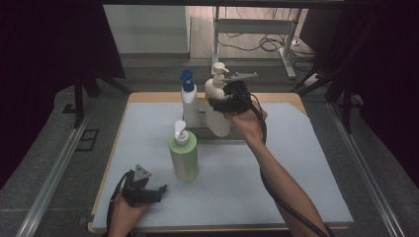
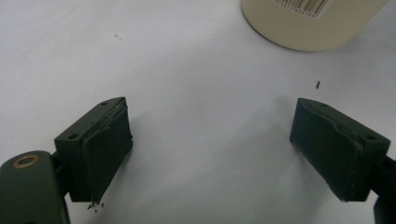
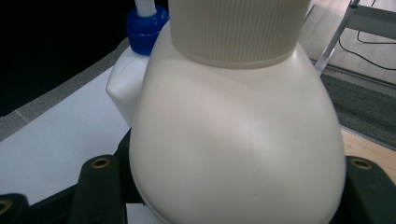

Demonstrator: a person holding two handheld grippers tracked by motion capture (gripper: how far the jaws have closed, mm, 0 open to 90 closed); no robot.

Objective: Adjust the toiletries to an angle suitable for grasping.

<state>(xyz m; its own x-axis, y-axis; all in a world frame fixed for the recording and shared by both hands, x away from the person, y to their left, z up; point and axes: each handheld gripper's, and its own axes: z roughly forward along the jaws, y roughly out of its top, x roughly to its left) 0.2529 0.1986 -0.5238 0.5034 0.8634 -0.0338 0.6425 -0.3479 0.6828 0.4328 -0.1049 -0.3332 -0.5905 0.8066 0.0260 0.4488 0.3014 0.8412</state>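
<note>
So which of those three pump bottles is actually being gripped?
The cream bottle at the back right, in the right gripper; the green bottle and blue-capped bottle stand free.

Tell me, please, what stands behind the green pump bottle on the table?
Behind the green pump bottle stand a white bottle with a blue cap and a cream pump bottle gripped by the right gripper. Their bases sit at a low grey tray, partly hidden.

Black claws (image 1: 160, 189) with brass-ringed screws, grey three-cornered plates, trailing black cables.

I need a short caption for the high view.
Right tool grips cream pump bottle beside blue-capped bottle.
</note>
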